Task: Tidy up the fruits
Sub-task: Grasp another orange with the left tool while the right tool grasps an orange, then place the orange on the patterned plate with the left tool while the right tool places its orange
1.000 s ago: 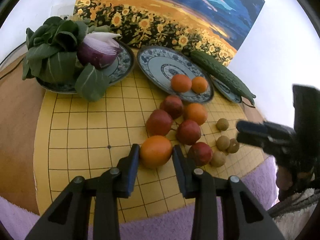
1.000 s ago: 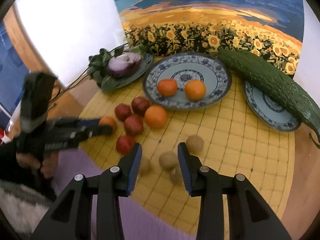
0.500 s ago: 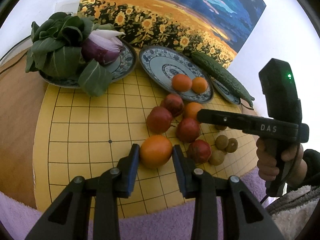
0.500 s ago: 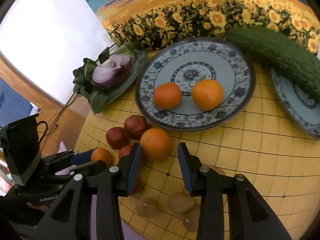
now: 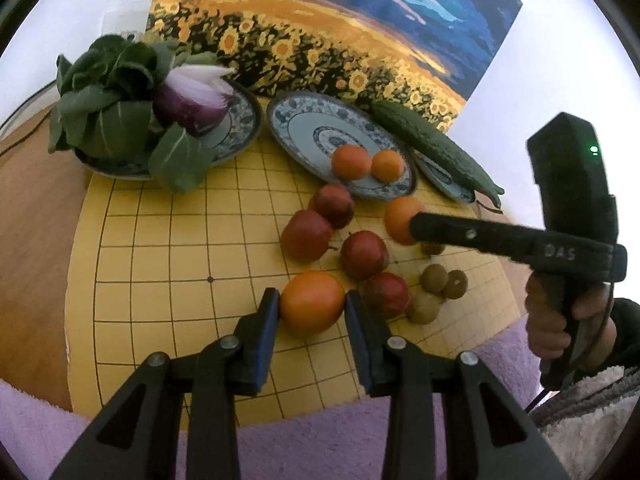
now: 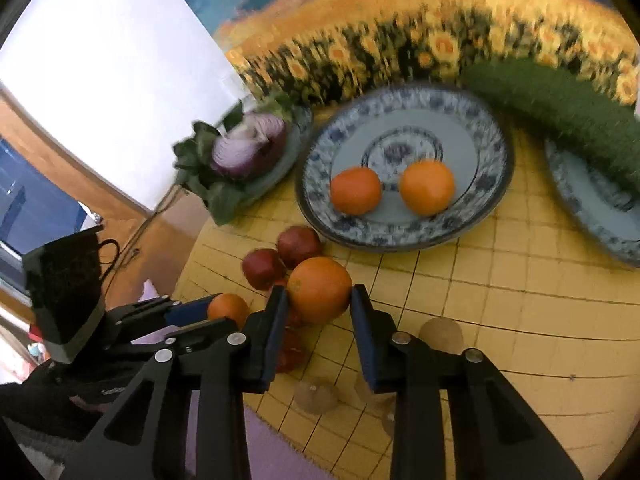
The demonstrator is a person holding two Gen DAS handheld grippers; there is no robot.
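Observation:
A large orange (image 5: 312,306) rests on the yellow grid mat (image 5: 160,264), and my left gripper (image 5: 310,308) is shut on it with both pads against its sides. Another loose orange (image 6: 320,290) sits between the fingers of my right gripper (image 6: 318,296); the jaws are closing and the pads touch its sides. The left wrist view shows this orange (image 5: 400,220) at the right gripper's tip. Two oranges (image 6: 356,191) lie on the blue-patterned plate (image 6: 400,240) just behind. Several dark red fruits (image 5: 306,235) and small brown fruits (image 5: 434,278) lie between the grippers.
A plate with leafy greens and a red onion (image 5: 192,100) stands at the back left. A cucumber (image 5: 432,148) lies across a plate at the back right. A sunflower painting (image 5: 320,40) leans behind. A purple cloth (image 5: 280,440) lies under the mat's near edge. A hand (image 5: 560,320) holds the right gripper.
My right gripper has moved away from the small brown fruits to the loose orange beside the plate and narrowed its jaws around it. The left gripper and its orange stayed in place.

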